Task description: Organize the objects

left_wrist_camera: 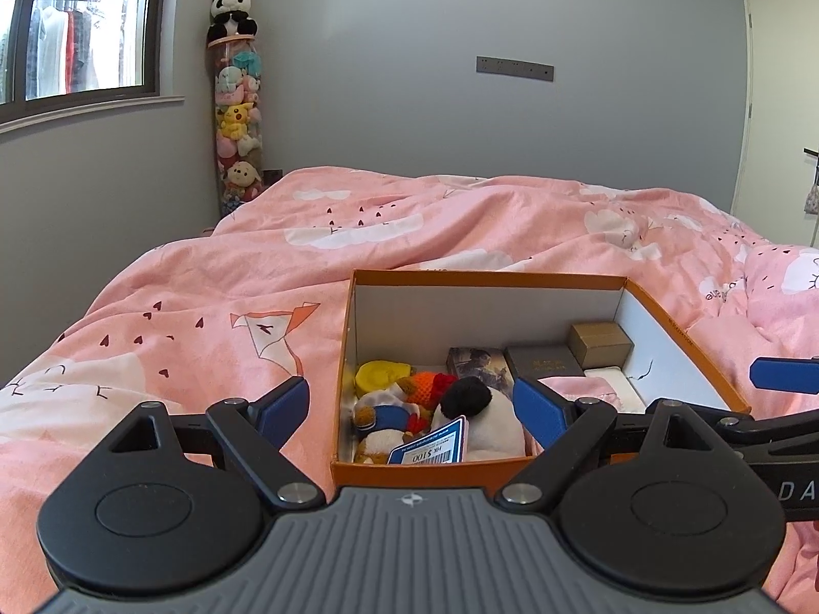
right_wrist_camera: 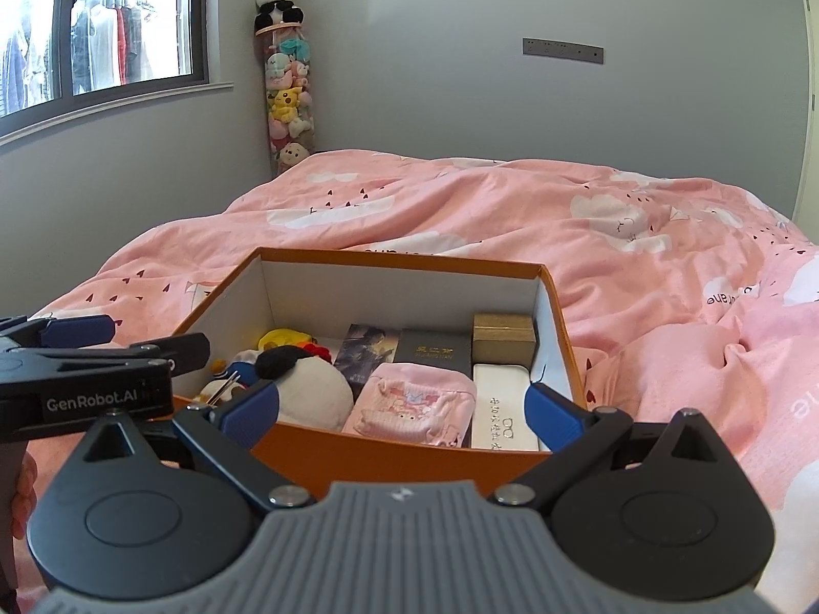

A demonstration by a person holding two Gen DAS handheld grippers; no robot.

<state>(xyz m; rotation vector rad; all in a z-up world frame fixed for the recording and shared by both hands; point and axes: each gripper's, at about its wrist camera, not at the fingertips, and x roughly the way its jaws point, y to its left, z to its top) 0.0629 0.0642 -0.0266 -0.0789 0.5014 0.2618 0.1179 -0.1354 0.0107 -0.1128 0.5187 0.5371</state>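
Observation:
An open orange box sits on the pink bed. It holds plush toys, a yellow toy, a blue card, a pink pouch, a white glasses case, a dark box and a gold box. My left gripper is open and empty at the box's near left end. My right gripper is open and empty at its near right end.
The pink duvet covers the bed, rumpled at the right. A clear tube of plush toys topped by a panda stands in the far corner. A window is at the left, a door at the right.

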